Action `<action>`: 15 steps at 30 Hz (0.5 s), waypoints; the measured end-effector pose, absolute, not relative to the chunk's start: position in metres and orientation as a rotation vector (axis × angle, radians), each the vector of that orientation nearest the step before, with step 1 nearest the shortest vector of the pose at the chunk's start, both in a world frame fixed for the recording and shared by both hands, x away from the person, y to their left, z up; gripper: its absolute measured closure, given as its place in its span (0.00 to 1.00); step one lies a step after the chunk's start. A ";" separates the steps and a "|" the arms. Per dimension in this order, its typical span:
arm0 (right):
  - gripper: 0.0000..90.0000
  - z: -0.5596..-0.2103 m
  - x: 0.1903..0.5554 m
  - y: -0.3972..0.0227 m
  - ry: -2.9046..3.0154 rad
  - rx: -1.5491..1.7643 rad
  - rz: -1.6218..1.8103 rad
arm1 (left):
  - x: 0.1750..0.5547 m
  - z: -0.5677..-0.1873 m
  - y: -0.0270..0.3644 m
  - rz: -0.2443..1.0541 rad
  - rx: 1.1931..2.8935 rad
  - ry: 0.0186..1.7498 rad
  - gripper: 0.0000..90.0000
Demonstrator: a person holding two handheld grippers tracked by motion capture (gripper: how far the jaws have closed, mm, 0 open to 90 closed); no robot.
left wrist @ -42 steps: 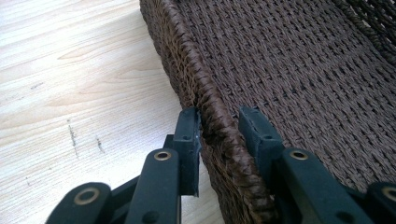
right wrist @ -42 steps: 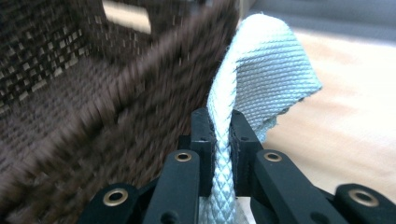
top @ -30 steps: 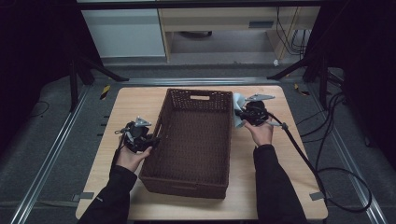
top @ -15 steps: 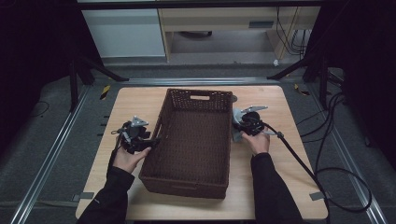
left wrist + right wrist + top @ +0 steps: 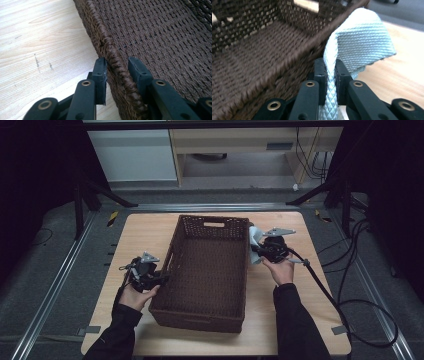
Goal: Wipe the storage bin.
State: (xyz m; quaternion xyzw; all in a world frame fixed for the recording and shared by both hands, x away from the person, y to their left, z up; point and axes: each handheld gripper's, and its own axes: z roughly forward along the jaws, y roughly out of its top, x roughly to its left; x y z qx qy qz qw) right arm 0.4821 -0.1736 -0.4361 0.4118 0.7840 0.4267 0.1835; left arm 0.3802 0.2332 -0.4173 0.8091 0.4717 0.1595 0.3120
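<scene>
Right hand-held gripper (image 5: pixel 256 251) sits just outside the right wall of the brown woven basket (image 5: pixel 235 317), its jaws pressed together on a fold of pale blue-white woven cloth (image 5: pixel 255 240). In the right gripper view the cloth (image 5: pixel 362 40) rises from between the jaws and droops over toward the table (image 5: pixel 402 75), just beside the basket rim (image 5: pixel 294 57) and still on its outer side. So the basket's open inside lies to the left of that hand, across the rim, and the basket's long axis runs from near to far; the cloth would need to go up and leftward over the right wall to land inside, as I judge it.

Over at the left, the left hand-held gripper (image 5: pixel 165 279) stands at the basket's left wall toward the near end. In the left gripper view its jaws straddle the braided rim (image 5: pixel 117 67); they have just been closing, with the rim between them. The outer pad looks against the weave, while a slim gap shows at the inner one, so I take it as not yet clamped. The right hand is the one nearer the cloth; the left looks placed to steady the basket on the table (image 5: pixel 140 235).
</scene>
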 end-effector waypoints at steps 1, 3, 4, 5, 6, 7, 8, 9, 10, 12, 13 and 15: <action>0.93 -0.439 0.481 -0.172 2.223 1.169 1.194 | 0.380 -0.417 0.233 0.429 2.134 1.248 0.77; 0.93 -0.448 0.481 -0.170 2.239 1.182 1.169 | 0.379 -0.417 0.231 0.448 2.132 1.248 0.78; 0.93 -0.452 0.481 -0.170 2.250 1.189 1.154 | 0.380 -0.417 0.231 0.448 2.127 1.250 0.79; 0.93 -0.456 0.481 -0.170 2.258 1.203 1.137 | 0.380 -0.418 0.231 0.449 2.123 1.251 0.79; 0.93 -0.460 0.481 -0.170 2.269 1.209 1.124 | 0.381 -0.418 0.231 0.453 2.122 1.250 0.79; 0.93 -0.464 0.481 -0.170 2.277 1.223 1.110 | 0.381 -0.418 0.231 0.454 2.120 1.253 0.79; 0.93 -0.469 0.481 -0.170 2.287 1.232 1.095 | 0.382 -0.418 0.231 0.448 2.115 1.255 0.79; 0.93 -0.473 0.480 -0.171 2.297 1.240 1.076 | 0.383 -0.418 0.231 0.452 2.111 1.255 0.79; 0.93 -0.477 0.481 -0.170 2.310 1.243 1.058 | 0.385 -0.418 0.231 0.456 2.112 1.255 0.79; 0.93 -0.484 0.480 -0.170 2.328 1.262 1.056 | 0.388 -0.418 0.230 0.457 2.108 1.257 0.79; 0.93 -0.485 0.480 -0.170 2.333 1.265 1.053 | 0.389 -0.418 0.230 0.457 2.110 1.256 0.79; 0.93 -0.480 0.481 -0.172 2.323 1.268 1.087 | 0.393 -0.419 0.229 0.455 2.111 1.253 0.79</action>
